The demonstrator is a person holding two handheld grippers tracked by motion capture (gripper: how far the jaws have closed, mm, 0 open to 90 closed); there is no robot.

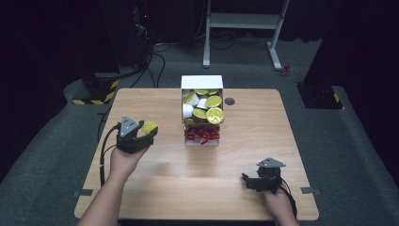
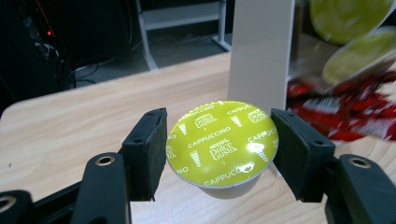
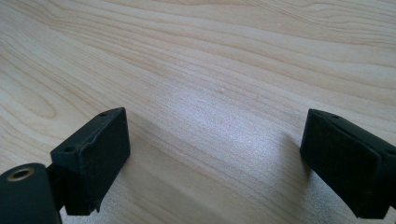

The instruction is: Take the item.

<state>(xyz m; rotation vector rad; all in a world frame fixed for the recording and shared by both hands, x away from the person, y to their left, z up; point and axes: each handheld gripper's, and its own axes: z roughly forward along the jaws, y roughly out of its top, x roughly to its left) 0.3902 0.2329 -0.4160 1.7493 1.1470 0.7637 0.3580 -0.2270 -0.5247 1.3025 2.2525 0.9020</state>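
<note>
Clamping a green capsule (image 2: 222, 142), the left gripper (image 1: 141, 130) hovers near the capsule-filled white box (image 1: 202, 82); right gripper (image 1: 254, 181) gapes wide.

Capsules (image 1: 214, 115) in box (image 1: 202, 82), mid-table (image 1: 254, 141)

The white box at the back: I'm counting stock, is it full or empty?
Full: the white box is heaped with green-lidded capsules, red sachets in its front part.

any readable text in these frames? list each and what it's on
"CAPPUCCINO": repeated across the green foil lid of the capsule held in the left gripper.
"NESCAFÉ Dolce Gusto": same lid, between the repeats.
Lids of the capsules in the white box: too small.
Red sachets: blurred.
</note>
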